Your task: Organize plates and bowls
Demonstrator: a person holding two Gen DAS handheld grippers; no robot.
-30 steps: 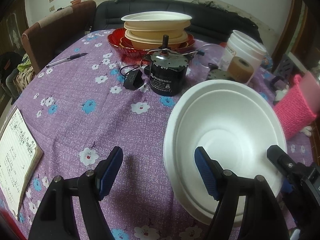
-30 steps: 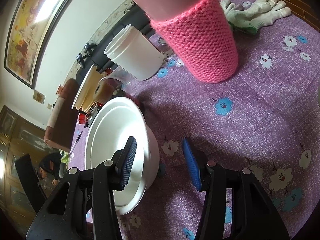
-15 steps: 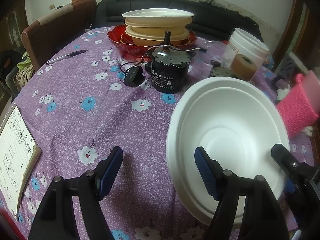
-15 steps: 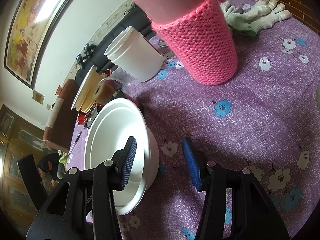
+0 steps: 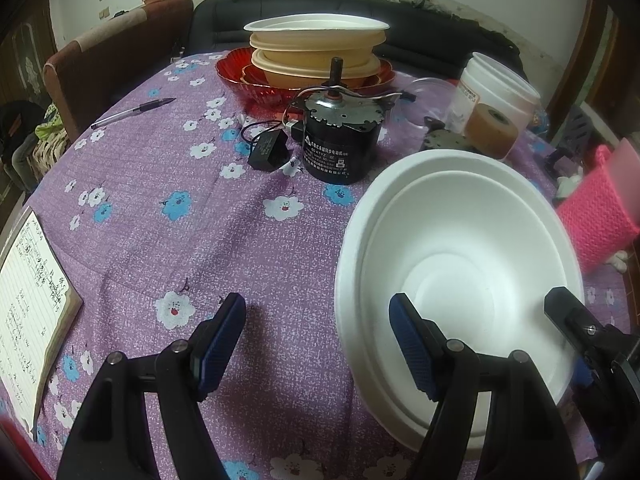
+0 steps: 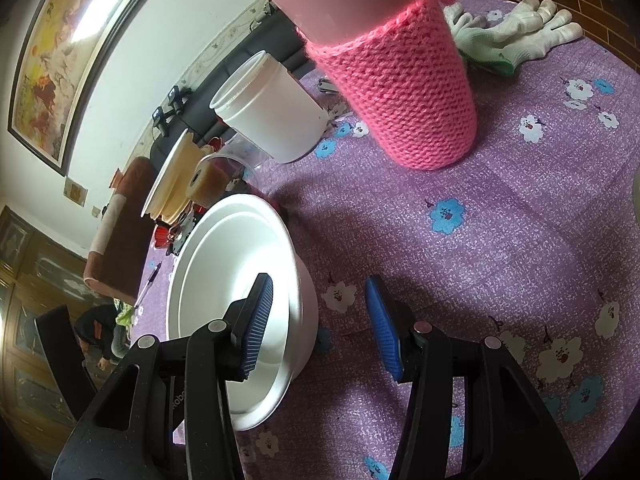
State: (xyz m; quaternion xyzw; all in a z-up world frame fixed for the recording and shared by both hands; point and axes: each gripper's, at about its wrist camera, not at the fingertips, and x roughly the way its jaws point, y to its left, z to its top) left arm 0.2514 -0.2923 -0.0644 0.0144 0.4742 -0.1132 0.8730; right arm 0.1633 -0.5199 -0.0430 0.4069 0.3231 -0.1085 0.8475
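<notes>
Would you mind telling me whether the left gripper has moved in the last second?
Yes. The left gripper has eased back and up: the black motor sits slightly lower and smaller in its view.

Matt white bowl (foam-like)

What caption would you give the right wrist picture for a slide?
Open right gripper straddling the rim of a white bowl on a purple floral tablecloth, pink knitted bottle behind.
</notes>
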